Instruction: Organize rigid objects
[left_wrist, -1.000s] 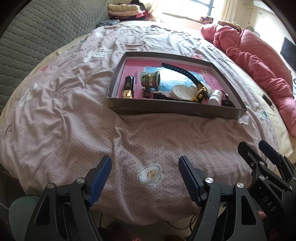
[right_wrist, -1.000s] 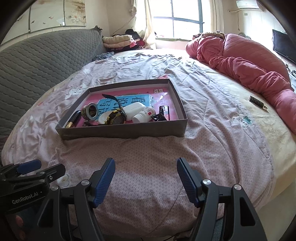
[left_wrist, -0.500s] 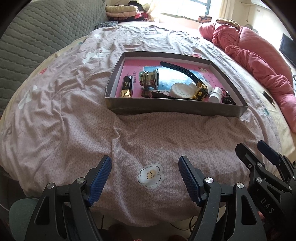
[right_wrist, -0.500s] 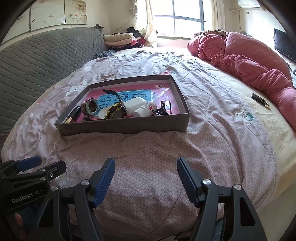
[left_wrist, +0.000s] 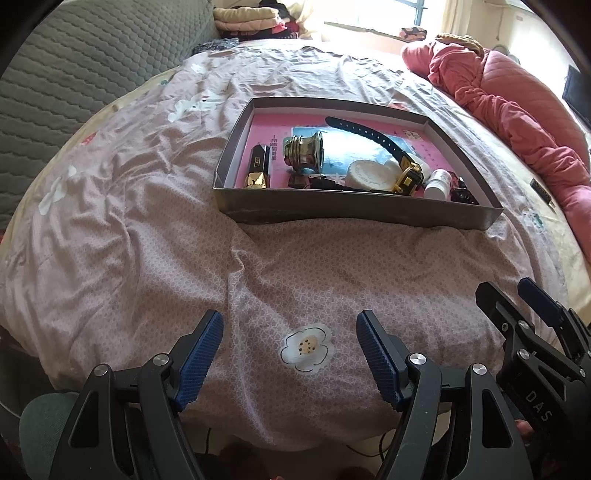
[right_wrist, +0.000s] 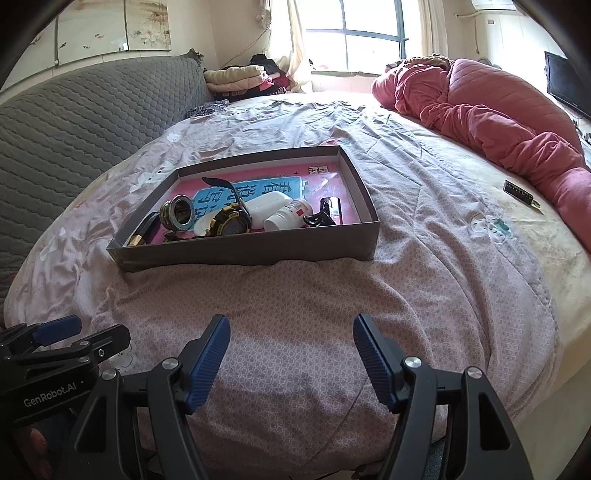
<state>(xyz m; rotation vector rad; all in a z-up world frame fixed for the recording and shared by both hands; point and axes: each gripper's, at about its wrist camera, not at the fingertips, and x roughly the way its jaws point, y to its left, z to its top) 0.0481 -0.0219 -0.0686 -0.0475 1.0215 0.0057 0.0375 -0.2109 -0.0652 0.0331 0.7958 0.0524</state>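
Sitting on the bed (right_wrist: 424, 258), on its pinkish flowered cover, is a shallow grey box (right_wrist: 243, 251) with a pink lining, and the small hard things are all in it. A black-and-gold watch (right_wrist: 229, 221) lies near the middle with its strap (left_wrist: 365, 133) curling up toward the far wall. To its left lie a brass-coloured round metal fitting (left_wrist: 304, 151) and a black case with a gold end (left_wrist: 258, 170). A white round lid (left_wrist: 369, 175) and a small white bottle (right_wrist: 288, 219) lie beside the watch. The dark bits at the box's right end are half hidden behind the near wall, and I cannot make them out.

Both tools hover over the near edge of the bed, well short of the box. The left gripper (left_wrist: 290, 354) is spread wide with nothing between its blue pads, and so is the right gripper (right_wrist: 291, 354).

A rumpled pink quilt (right_wrist: 491, 122) lies far right, with a small dark object (right_wrist: 519, 192) on the bed near it, too small to name.
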